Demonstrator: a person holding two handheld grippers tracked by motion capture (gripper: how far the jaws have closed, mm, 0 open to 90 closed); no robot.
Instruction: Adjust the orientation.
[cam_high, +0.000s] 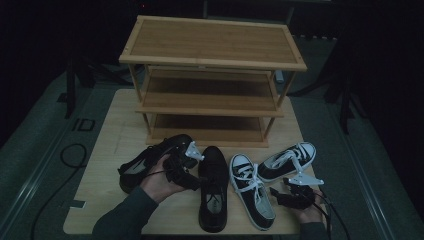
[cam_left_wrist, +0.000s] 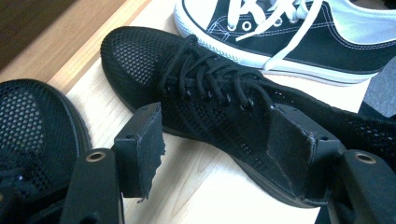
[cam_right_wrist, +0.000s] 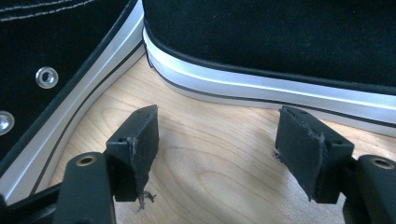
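**Both grippers released among four shoes on the worktop**

We're working w/ two grippers at the near edge of the worktop (cam_high: 120, 125). Our left gripper (cam_high: 192, 156) is hanging over the gap between two black mesh shoes; in the left gripper view its jaws are standing wide apart, nothing clamped btwn them. The pads aren't pressing on anything. In that view the laced mesh shoe (cam_left_wrist: 224, 107) is lying ahead of and partly behind the jaw on the right, and the other mesh shoe's toe (cam_left_wrist: 32, 126) is showing at the left edge. In the high view, the left mesh shoe (cam_high: 150, 162) is lying angled toward the rack; the other is lying straight, toe pointing far.

Our right gripper (cam_high: 295, 192) is sitting at the near right corner, jaws likewise apart & empty, over bare wood, near the white soles of two black-and-white sneakers: one (cam_high: 251, 190) lying just left of it, the second (cam_high: 287, 161) just beyond it.

A three-tier bamboo shoe rack (cam_high: 212, 42) is standing at the far side of the worktop, shelves bare.
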